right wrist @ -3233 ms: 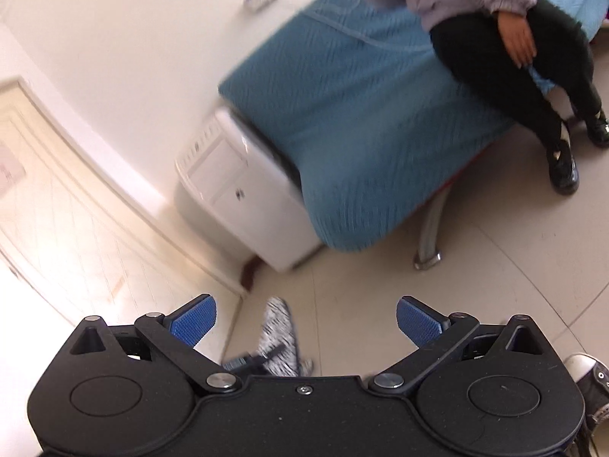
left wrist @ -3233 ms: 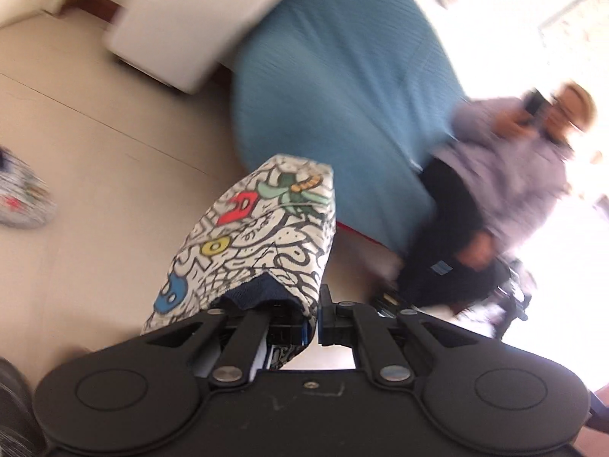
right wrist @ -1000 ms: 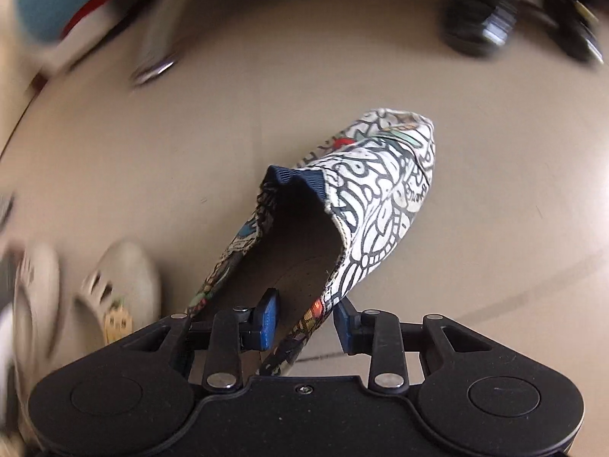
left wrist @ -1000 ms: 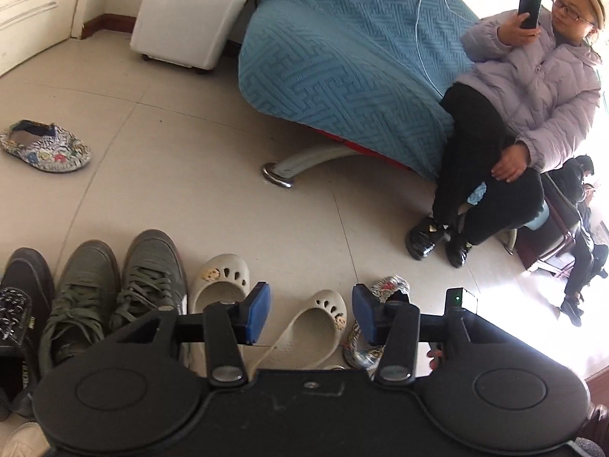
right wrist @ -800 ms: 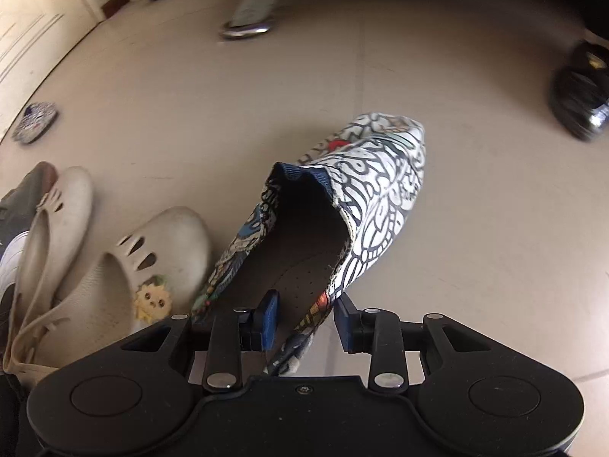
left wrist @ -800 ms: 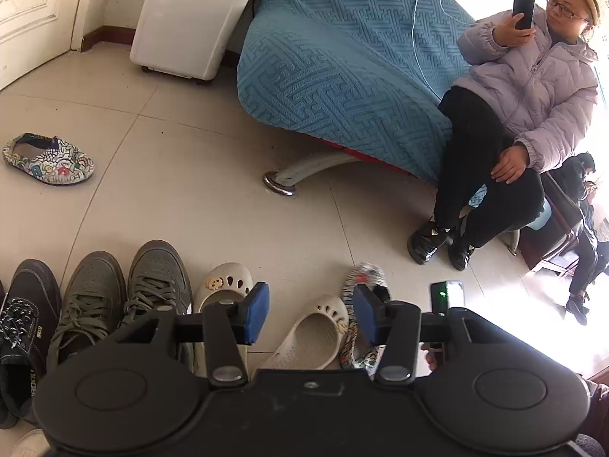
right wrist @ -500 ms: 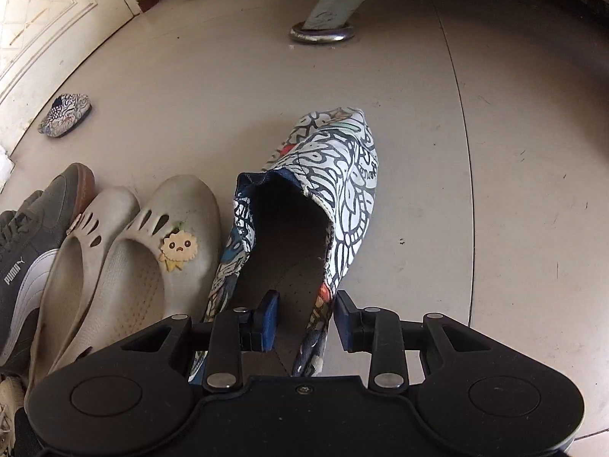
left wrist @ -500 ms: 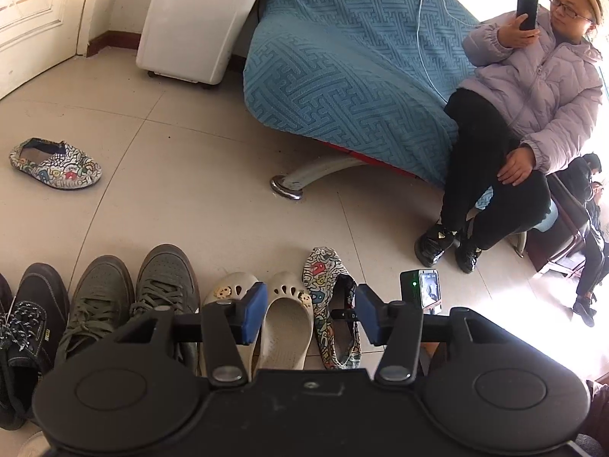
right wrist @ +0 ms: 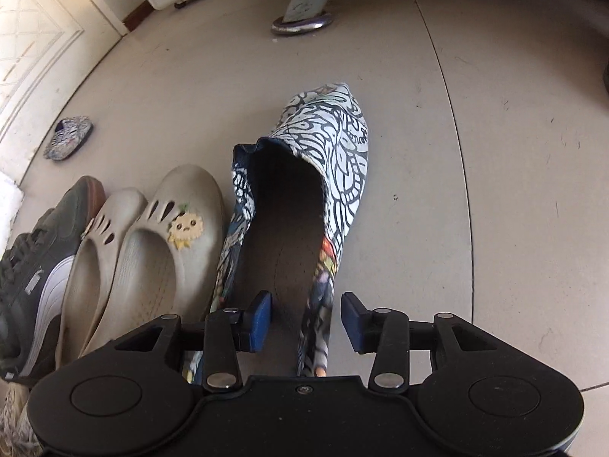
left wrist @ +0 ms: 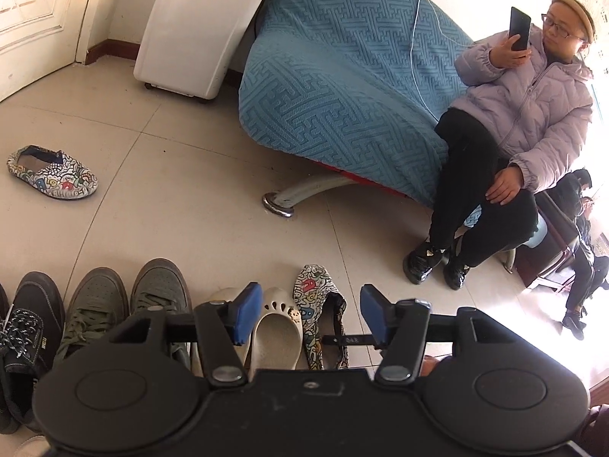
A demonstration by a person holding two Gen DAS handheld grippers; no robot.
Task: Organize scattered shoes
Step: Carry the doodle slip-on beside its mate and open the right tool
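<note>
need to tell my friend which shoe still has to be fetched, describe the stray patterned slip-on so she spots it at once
Start at the white door in the left wrist view and look down to the bare floor tiles before it. The patterned slip-on lies alone there, lying across, well apart from the shoe row. Its doodle-print mate already ends that row.

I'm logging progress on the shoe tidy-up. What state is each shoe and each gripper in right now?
Doodle-print canvas slip-on: upright on the floor, at the row's end beside the clogs.
Matching doodle-print slip-on: alone, away from the row.
Beige perforated clogs: paired in the row.
Olive lace-up sneakers: paired in the row.
Right gripper: just opened, pads off the shoe's side wall.
Left gripper: open, empty.
</note>
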